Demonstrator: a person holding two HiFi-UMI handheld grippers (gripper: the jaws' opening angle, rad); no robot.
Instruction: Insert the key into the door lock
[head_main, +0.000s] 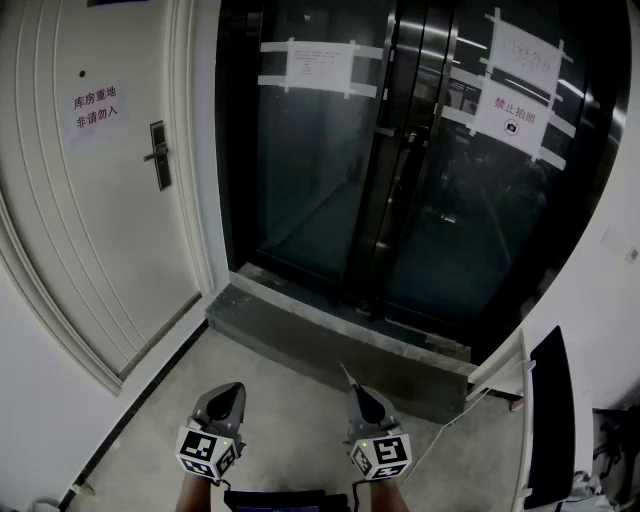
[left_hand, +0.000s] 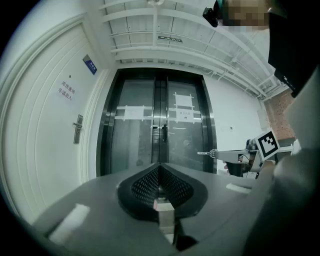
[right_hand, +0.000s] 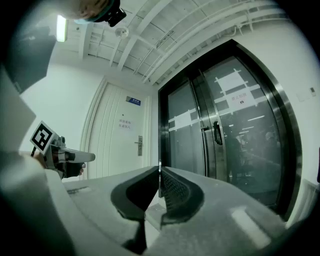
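At the far left a closed white door (head_main: 100, 220) is seen, with a small sign (head_main: 95, 108) fixed on it and the door lock (head_main: 158, 155) with its handle set near its right edge. No gripper is near the lock; both are held low in the head view, over the pale floor (head_main: 290, 420), well apart from the door. The left gripper (head_main: 230, 390) is held level with its marker cube (head_main: 208, 452) towards the person, and in the left gripper view its jaws are seen pressed together at the tips with nothing between them. To its right, dark glass doors (head_main: 330, 180) are framed in black, papers (head_main: 320, 65) are taped across them, and a grey stone step (head_main: 330, 335) runs along their foot. The right gripper (head_main: 362, 392) is held just beside the left one, also level. Its jaws are closed on the key (head_main: 346, 374), which is seen in the right gripper view as a thin blade, edge-on, clamped between the pads and sticking out past the tips. In the left gripper view the same key is shown projecting from the right gripper's nose towards the glass doors. Further right, a second taped notice (head_main: 512, 115) is seen on the glass.
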